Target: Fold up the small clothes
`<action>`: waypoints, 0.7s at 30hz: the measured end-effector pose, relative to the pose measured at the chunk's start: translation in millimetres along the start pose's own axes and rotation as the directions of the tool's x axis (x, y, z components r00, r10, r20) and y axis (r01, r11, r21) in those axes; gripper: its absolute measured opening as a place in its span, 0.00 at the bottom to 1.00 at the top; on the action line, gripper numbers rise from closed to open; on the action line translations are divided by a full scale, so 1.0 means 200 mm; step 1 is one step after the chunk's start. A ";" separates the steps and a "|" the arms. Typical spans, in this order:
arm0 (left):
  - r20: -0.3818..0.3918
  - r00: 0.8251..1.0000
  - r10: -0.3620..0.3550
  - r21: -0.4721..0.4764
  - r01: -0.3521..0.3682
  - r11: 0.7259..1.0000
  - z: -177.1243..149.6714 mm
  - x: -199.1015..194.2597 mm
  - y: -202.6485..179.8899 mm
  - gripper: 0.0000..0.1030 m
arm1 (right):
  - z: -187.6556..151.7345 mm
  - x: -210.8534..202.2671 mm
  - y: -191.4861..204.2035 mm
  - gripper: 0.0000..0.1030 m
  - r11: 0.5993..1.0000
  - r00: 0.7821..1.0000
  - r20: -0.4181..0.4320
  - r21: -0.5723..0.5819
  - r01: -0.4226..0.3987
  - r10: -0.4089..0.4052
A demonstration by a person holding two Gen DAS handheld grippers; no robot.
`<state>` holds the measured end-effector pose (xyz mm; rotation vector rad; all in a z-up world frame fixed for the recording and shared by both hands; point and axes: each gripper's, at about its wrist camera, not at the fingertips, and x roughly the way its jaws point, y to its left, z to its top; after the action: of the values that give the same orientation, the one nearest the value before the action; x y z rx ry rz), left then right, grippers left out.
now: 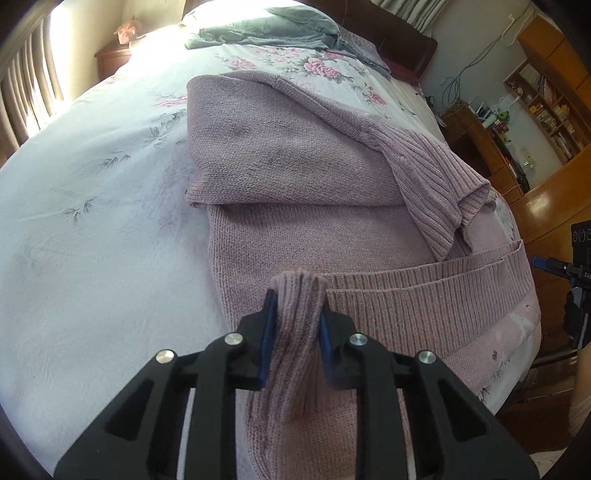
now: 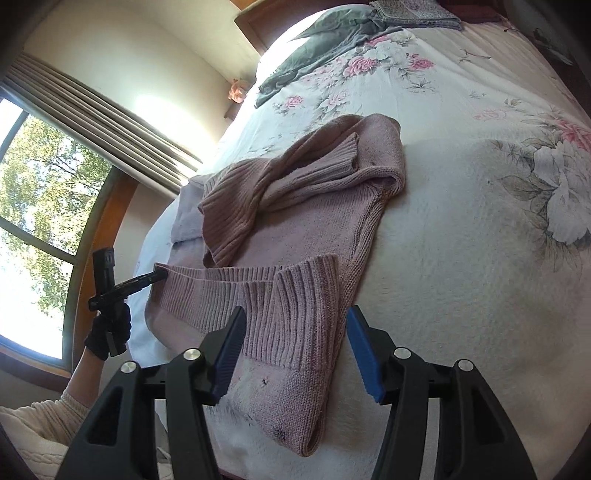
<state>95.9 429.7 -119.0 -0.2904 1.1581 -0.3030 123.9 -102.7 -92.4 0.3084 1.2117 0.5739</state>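
Two grippers work the pink sweater point(image 1: 295, 229): our left gripper point(image 1: 295, 314) pinches its ribbed hem at lower centre, our right gripper point(image 2: 295, 343) gapes; next it must clamp there.

The left claw point(image 1: 297, 317) pinches a bunched fold of the ribbed hem point(image 1: 424, 284) of a mauve sweater point(image 1: 295, 166), lifting it a little off the bed point(image 1: 92, 221). The sweater lies partly folded, a ribbed sleeve point(image 1: 432, 192) draped across its body. A grey garment point(image 1: 266, 29) lies at the bed's far end. At the right edge, part of the right claw point(image 1: 576, 266) shows.
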 end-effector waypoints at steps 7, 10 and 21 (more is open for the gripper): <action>0.034 0.998 -0.051 0.089 0.048 0.995 -0.04 -0.08 -0.16 0.11 | 0.07 0.15 0.13 0.60 0.967 0.986 -0.042 -0.205 0.152 -0.164; 0.015 1.000 -0.019 0.101 0.017 0.995 -0.05 -0.03 -0.16 0.12 | 0.07 0.23 0.15 0.60 0.939 0.968 -0.057 -0.263 0.221 -0.244; 0.024 1.000 0.004 0.106 -0.007 0.994 -0.06 0.02 -0.19 0.10 | 0.01 0.21 0.24 0.10 0.886 0.957 -0.012 -0.381 0.265 -0.291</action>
<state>83.7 392.1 -111.3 -0.1971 1.1148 -0.3540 123.6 -40.3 -99.7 -0.2126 1.1578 0.5544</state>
